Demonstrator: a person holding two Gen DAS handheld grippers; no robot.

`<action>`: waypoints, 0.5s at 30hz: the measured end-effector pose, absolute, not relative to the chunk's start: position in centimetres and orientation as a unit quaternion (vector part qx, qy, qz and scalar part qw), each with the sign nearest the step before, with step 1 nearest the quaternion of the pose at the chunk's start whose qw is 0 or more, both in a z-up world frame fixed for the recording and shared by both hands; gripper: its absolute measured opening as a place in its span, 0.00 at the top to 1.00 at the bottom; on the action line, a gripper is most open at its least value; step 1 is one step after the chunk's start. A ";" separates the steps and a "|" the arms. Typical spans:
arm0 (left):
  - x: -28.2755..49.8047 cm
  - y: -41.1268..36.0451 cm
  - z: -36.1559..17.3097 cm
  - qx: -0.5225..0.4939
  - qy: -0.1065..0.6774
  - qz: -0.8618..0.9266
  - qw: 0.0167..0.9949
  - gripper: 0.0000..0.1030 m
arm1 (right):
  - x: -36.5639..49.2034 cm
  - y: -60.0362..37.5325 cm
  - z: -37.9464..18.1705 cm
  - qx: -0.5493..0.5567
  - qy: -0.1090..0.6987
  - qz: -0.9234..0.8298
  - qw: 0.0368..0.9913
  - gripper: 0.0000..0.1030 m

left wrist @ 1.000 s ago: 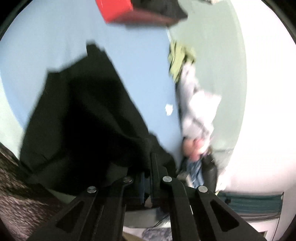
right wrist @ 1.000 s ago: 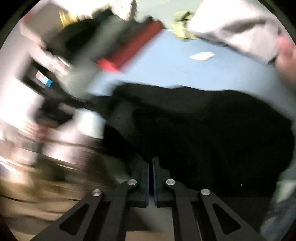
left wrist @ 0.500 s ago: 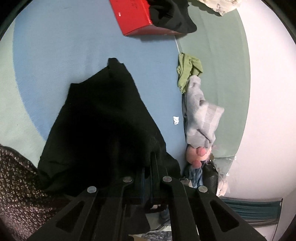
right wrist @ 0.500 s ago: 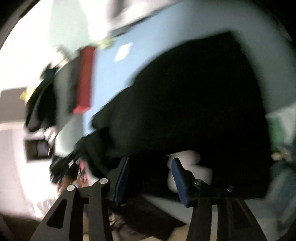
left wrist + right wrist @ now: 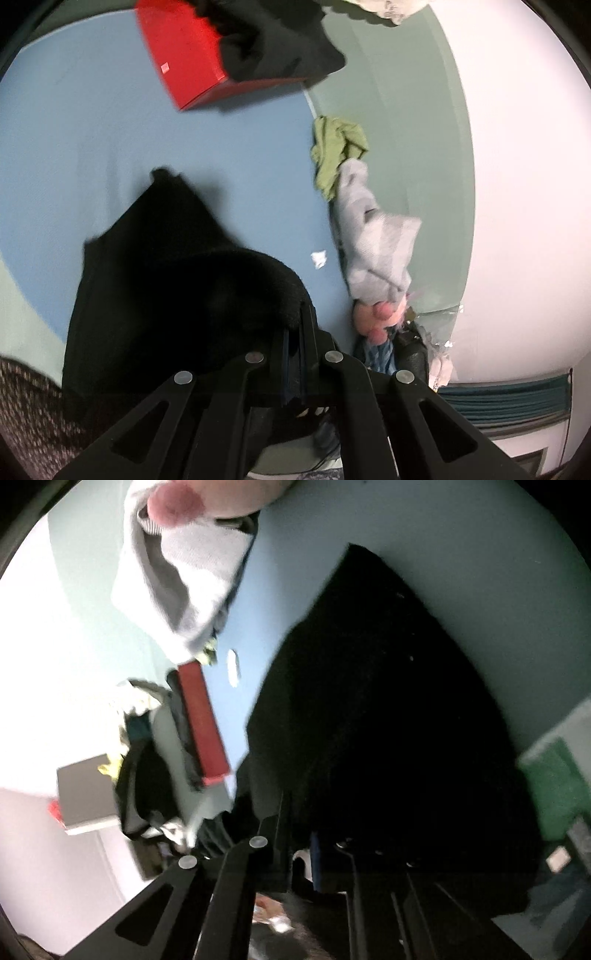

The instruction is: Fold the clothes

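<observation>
A black garment lies spread on the blue surface, with one corner pointing away from me. My left gripper is shut on the garment's near right edge, and cloth bunches over its fingertips. In the right wrist view the same black garment fills the right half. My right gripper, rolled sideways, is at the garment's near edge. Its jaws are closing to a narrow gap with black cloth at the tips.
A red box with dark clothes piled on it stands at the back. A green cloth, a grey garment ending in a pink rounded thing, and a white scrap lie to the right. A white wall borders that side.
The right gripper rolled sideways and dropped toward the garment's edge, opening wide and then closing again. The left gripper stayed shut on the cloth and shifted slightly, bunching it.
</observation>
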State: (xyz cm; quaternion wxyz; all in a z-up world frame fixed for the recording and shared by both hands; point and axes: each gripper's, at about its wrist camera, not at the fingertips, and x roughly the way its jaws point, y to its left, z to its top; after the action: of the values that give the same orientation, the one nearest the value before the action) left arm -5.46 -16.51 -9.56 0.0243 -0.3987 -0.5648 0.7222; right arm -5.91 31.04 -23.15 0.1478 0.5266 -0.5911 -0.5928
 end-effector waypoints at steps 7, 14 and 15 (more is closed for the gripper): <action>-10.9 -17.3 -8.3 -0.394 -0.556 0.729 0.056 0.96 | -8.0 28.3 -17.3 0.506 -0.531 -0.661 0.160 0.93; -19.2 -18.6 -8.5 -0.408 -0.537 0.737 0.050 0.96 | -16.9 29.9 -13.6 0.474 -0.405 -0.774 0.105 0.94; -20.5 -18.6 -8.4 -0.407 -0.535 0.739 0.048 0.96 | -18.2 30.6 -13.6 0.468 -0.403 -0.781 0.094 0.94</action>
State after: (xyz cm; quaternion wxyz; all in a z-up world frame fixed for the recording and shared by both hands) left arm -20.50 -18.61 -8.42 0.0483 -0.4066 -0.5347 0.7392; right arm -18.22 30.60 -13.56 0.0939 0.4681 -0.4035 -0.7805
